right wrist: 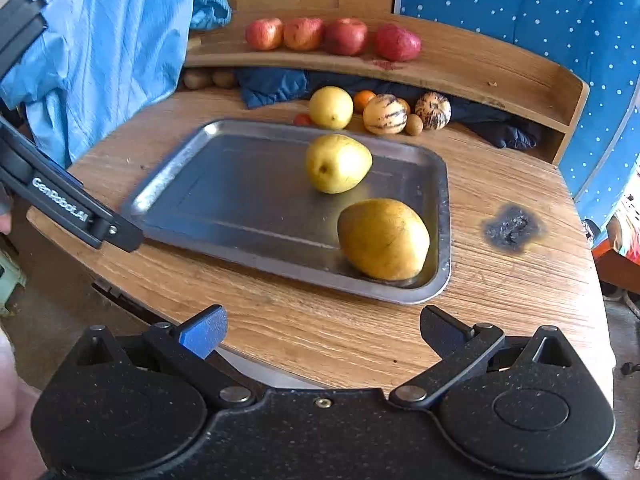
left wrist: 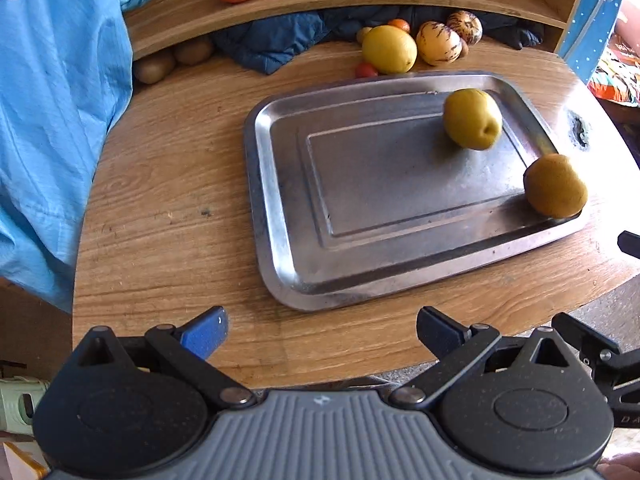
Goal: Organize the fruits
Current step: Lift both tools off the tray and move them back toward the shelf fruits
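Left gripper [left wrist: 322, 332] and right gripper [right wrist: 323, 330] both spread wide and empty above the table's near edge [right wrist: 320, 332], two pears [right wrist: 338, 163] [right wrist: 383, 239] on the metal tray [right wrist: 224, 200], browner one in its near right corner, kiwis [right wrist: 208, 79] half hidden under the shelf [right wrist: 460, 64], "GenRobot.AI" legible on the other gripper's arm [right wrist: 60, 200]
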A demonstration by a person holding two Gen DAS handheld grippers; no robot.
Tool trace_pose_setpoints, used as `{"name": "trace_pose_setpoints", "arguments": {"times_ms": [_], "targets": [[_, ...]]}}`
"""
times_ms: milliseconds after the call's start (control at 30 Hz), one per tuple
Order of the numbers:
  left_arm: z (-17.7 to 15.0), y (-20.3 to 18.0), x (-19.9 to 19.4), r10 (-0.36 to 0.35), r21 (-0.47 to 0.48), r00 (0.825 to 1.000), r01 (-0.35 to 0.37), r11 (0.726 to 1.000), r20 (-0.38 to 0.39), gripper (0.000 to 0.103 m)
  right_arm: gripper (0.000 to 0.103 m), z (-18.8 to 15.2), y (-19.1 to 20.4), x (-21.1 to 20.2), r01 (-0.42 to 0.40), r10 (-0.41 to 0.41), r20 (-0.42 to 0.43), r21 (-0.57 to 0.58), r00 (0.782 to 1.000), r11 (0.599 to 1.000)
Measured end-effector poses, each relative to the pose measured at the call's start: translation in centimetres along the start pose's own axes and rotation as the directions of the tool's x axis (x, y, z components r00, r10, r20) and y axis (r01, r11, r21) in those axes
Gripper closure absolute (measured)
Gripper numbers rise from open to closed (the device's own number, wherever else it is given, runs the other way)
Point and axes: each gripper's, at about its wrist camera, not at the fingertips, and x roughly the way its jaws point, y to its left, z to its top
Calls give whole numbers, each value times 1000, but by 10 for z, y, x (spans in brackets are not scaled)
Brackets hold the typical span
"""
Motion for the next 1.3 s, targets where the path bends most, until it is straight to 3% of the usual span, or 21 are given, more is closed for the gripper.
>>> {"name": "trace_pose_setpoints", "arguments": {"times_ms": [367, 667, 800, 1067, 1300], "targets": [[16, 3, -8, 47, 35, 998, -48, 998, 33, 1, 1, 15, -7, -6, -15, 10, 115, 44, 993, 999], [48, 26, 4, 40, 13, 999, -40, 999, 28, 1, 1, 38, -2, 12, -6, 3, 112, 26, 994, 1000], [70, 35, 11, 36, 24, 998, -37, 999, 46, 1, 1, 51, -1, 22, 37, -40, 111, 29, 993, 999], [114, 51, 30, -31, 6, 996, 31, 1000, 83, 1, 1, 81, -11, 44, 151, -159, 133, 71, 978, 986], [143, 61, 53, -97, 35, 988, 94, 995, 117, 1, 1, 112, -10, 72, 163, -175, 139, 90, 975, 983]]}}
